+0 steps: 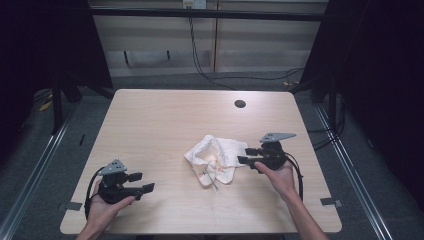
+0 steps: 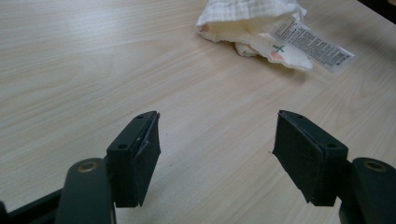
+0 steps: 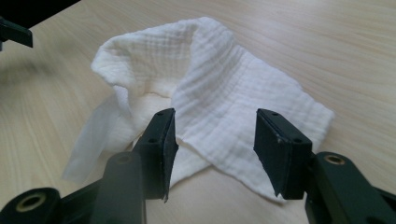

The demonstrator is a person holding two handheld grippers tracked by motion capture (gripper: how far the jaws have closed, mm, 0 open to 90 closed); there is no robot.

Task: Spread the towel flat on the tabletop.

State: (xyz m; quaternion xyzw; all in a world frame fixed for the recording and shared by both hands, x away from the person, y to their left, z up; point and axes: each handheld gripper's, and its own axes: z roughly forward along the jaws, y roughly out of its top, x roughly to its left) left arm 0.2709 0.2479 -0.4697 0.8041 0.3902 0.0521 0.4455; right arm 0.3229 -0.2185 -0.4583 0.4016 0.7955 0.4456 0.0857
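Note:
A crumpled white muslin cloth (image 1: 215, 159) lies near the middle of the wooden table (image 1: 165, 120), with a printed care label (image 2: 312, 46) sticking out of its near edge. My right gripper (image 1: 244, 156) is at the cloth's right edge, open, its jaws just above the fabric (image 3: 224, 88) with nothing pinched between them. My left gripper (image 1: 142, 183) rests low at the table's front left, open over bare wood, well apart from the cloth (image 2: 252, 23).
A round cable hole (image 1: 240, 104) sits in the table near its far edge. Bits of tape (image 1: 331, 202) mark the front corners. Dark frame posts and cables stand beyond the table's sides.

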